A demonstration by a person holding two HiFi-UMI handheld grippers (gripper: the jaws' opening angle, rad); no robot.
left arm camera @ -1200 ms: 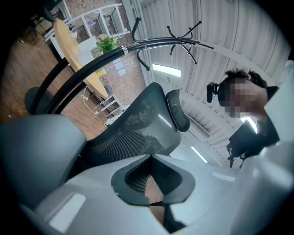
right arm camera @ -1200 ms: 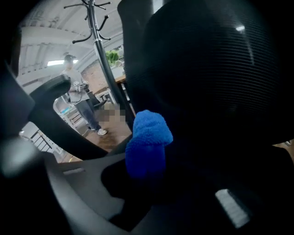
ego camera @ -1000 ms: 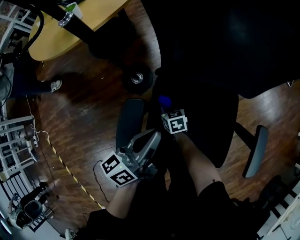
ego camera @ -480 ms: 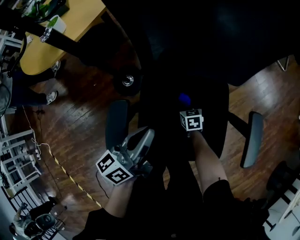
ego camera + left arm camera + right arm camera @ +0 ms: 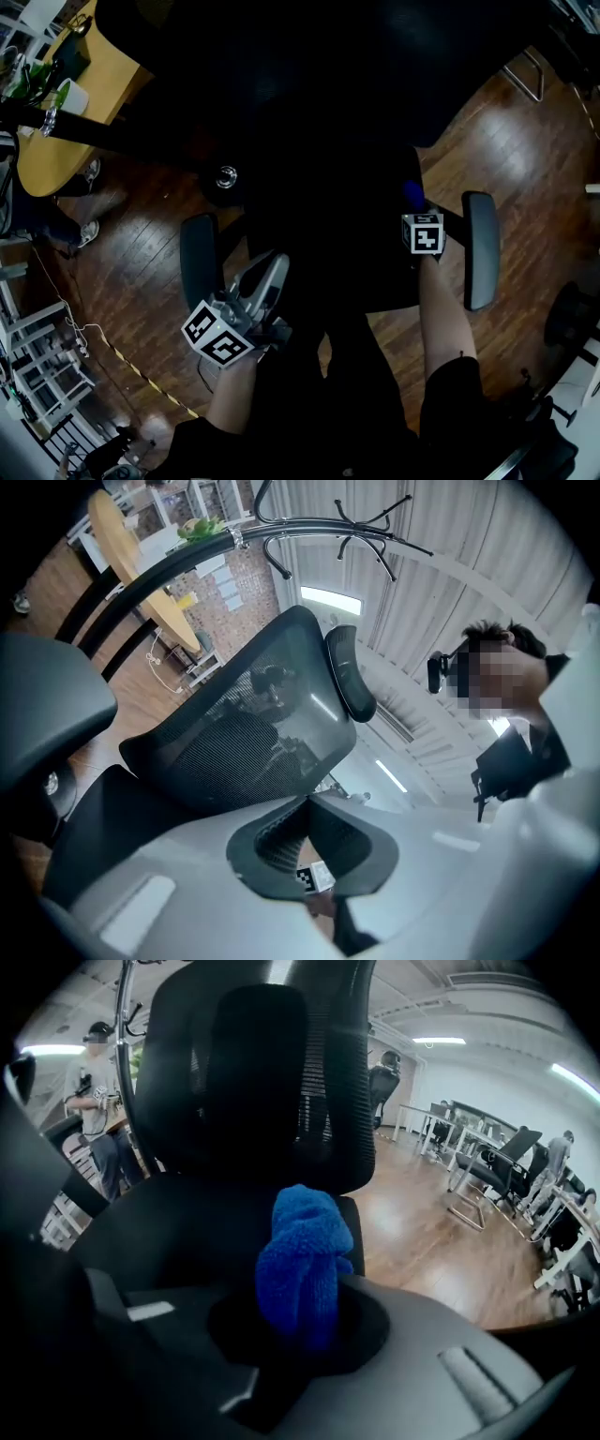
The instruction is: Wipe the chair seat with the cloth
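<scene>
- the seat, dark and hard to read, fills the centre of the head view, with the wood floor around it.
- the left gripper sits at lower left by the seat's left edge, much where it was a second ago. its jaws are pressed together on nothing.
- the right gripper has swept from the seat's middle to its right edge, just beside the right armrest.
- the cloth, a blue wad pinched in the right jaws, rides at that edge. one stroke across the seat looks done, though contact with it cannot be told.
</scene>
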